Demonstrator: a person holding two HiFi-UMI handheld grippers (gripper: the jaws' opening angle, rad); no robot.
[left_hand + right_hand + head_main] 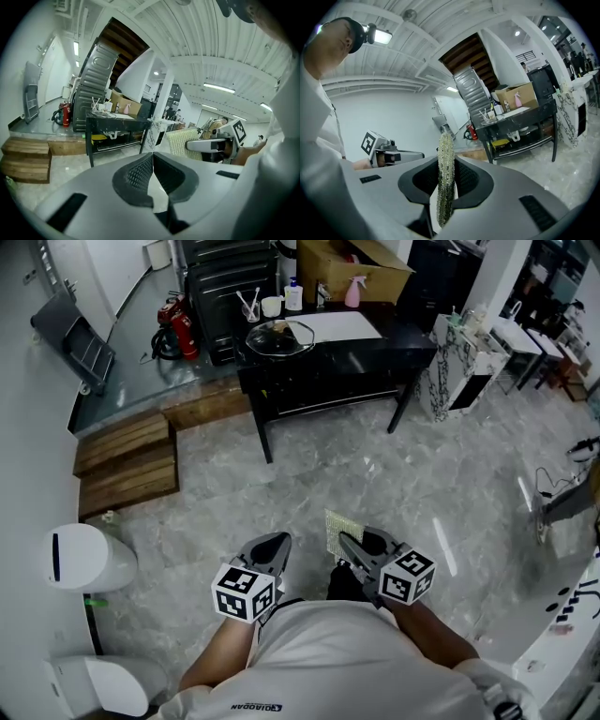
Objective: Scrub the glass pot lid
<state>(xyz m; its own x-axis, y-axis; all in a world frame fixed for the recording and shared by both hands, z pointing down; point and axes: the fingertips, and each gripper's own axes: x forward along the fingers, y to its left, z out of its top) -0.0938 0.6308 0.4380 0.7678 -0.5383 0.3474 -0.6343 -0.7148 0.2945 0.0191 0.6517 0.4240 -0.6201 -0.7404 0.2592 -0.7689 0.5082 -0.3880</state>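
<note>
Gripping perhaps a sponge (446,154), right tongs (349,545) and closed left tongs (152,155) sit far from lid (278,338).

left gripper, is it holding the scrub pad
No, the left gripper has its jaws shut on nothing; the scrub pad sits clamped in the right gripper.

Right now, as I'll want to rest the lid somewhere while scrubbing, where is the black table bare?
Bare: the front strip and right end of the black table, beside the white sheet. Crowded: back left, with the glass pot lid, utensil cup, white cup and bottle.
</note>
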